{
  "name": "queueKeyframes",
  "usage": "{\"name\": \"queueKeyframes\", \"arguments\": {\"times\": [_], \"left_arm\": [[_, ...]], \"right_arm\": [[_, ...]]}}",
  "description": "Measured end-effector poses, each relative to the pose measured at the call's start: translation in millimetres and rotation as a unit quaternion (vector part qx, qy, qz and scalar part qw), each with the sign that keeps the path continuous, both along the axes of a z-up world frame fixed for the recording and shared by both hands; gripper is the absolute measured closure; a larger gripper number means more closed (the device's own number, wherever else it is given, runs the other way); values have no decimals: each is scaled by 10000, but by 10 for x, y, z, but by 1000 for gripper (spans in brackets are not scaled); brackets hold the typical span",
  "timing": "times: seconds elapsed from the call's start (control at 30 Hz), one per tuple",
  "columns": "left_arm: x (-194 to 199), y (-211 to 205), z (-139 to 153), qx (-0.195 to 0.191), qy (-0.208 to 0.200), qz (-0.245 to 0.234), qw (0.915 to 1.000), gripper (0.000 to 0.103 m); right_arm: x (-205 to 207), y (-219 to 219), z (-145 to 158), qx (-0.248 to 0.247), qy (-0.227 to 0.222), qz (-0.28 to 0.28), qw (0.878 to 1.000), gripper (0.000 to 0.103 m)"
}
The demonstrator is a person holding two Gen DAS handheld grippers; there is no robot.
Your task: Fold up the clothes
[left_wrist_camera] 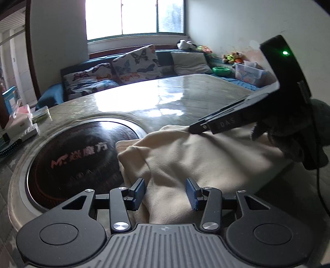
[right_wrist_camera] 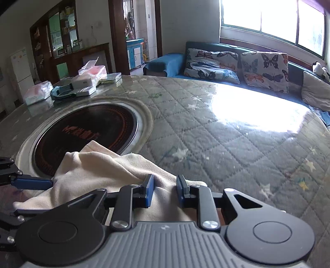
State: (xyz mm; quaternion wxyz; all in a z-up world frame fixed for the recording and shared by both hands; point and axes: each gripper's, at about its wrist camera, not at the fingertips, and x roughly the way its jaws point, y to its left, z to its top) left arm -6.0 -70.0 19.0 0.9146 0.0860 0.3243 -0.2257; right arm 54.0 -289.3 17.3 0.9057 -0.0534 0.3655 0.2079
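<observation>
Both wrist views close, angled down; share cloth (left_wrist_camera: 185, 156), table (right_wrist_camera: 226, 132).

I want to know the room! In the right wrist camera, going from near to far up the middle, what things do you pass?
right gripper → cream cloth → round dark cooktop set in the table → quilted table cover → butterfly cushions → window

Cloth (right_wrist_camera: 99, 169) on table (right_wrist_camera: 226, 144), beside hotplate (right_wrist_camera: 86, 132)

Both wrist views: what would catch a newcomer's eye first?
A crumpled cream cloth lies on the quilted table, partly overlapping the dark round hotplate set in its middle. Both sets of jaws straddle its near folds. Behind, butterfly cushions line a sofa under a bright window.
</observation>
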Motion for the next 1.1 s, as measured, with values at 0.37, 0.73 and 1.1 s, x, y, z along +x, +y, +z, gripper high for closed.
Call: {"name": "queueKeyframes", "arguments": {"times": [0.37,0.73,1.1], "left_arm": [[-85,-25,252,-21,-242,-127,9996,55],[571,-483,50,130,123,125,9998,56],[583,-372,161,298,192,53,9994,55]], "right_arm": [[-516,-406,190,334,-170,-245,9990,81],[-456,-685,31,494,54,-544,9973,85],[-966,-680,294,42,-140,123,9998,82]]}}
